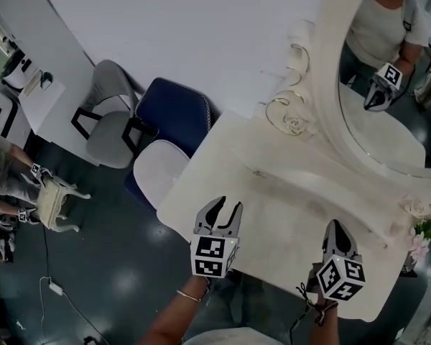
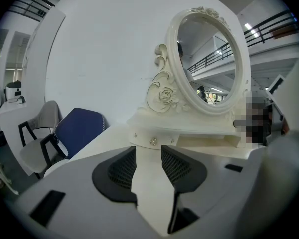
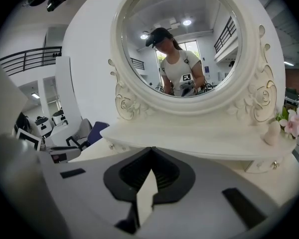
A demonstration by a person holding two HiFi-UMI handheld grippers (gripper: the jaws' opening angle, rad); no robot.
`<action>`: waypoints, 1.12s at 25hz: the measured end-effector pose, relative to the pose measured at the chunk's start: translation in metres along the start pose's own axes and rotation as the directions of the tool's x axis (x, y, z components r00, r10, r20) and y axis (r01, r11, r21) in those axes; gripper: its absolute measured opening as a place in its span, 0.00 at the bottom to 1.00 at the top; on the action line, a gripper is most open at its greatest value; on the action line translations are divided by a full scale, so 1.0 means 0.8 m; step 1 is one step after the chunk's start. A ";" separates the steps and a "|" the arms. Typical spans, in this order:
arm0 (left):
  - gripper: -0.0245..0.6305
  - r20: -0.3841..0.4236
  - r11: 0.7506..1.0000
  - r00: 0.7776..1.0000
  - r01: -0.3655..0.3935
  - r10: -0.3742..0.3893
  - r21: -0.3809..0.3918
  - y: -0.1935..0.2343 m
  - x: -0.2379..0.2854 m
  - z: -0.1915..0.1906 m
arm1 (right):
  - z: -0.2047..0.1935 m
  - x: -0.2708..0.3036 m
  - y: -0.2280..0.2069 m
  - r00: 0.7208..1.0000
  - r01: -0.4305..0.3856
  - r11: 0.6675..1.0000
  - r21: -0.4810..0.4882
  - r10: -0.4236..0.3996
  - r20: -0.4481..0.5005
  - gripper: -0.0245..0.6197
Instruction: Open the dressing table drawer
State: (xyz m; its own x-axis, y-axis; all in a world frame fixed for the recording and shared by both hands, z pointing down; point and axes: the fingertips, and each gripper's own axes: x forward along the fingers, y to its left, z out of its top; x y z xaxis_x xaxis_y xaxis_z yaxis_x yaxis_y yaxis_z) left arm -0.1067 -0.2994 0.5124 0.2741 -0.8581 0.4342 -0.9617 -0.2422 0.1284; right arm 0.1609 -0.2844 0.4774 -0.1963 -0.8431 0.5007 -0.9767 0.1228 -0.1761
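White drawer (image 2: 153,141) beyond left hand-held gripper (image 2: 148,148) (apart)

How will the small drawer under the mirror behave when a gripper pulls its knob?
The drawer looks small and shallow, so it probably slides out lightly. Its knob is tiny, round and shiny, so jaws may slip off it. The dressing table looks broad and solid, so it likely will not shift.

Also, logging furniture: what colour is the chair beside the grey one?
The chair is dark blue; head view.
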 end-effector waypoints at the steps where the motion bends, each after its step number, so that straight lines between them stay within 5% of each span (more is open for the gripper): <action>1: 0.29 -0.002 1.000 1.000 0.003 -0.003 0.000 0.000 0.001 -0.001 | -0.001 0.000 -0.001 1.000 0.004 1.000 -0.002 -0.004 -0.003 0.05; 28: 0.29 -0.065 0.995 0.996 0.072 -0.068 0.067 -0.014 0.094 -0.005 | -0.028 -0.015 -0.058 0.988 0.147 0.987 0.068 -0.144 -0.048 0.05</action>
State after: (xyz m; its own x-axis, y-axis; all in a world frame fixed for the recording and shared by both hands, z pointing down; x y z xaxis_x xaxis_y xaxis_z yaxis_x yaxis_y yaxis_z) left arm -0.0755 -0.3594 0.5468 0.3384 -0.8085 0.4815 -0.9376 -0.3334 0.0993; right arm 0.2067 -0.2684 0.4984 -0.0579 -0.8257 0.5611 -0.9867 -0.0383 -0.1581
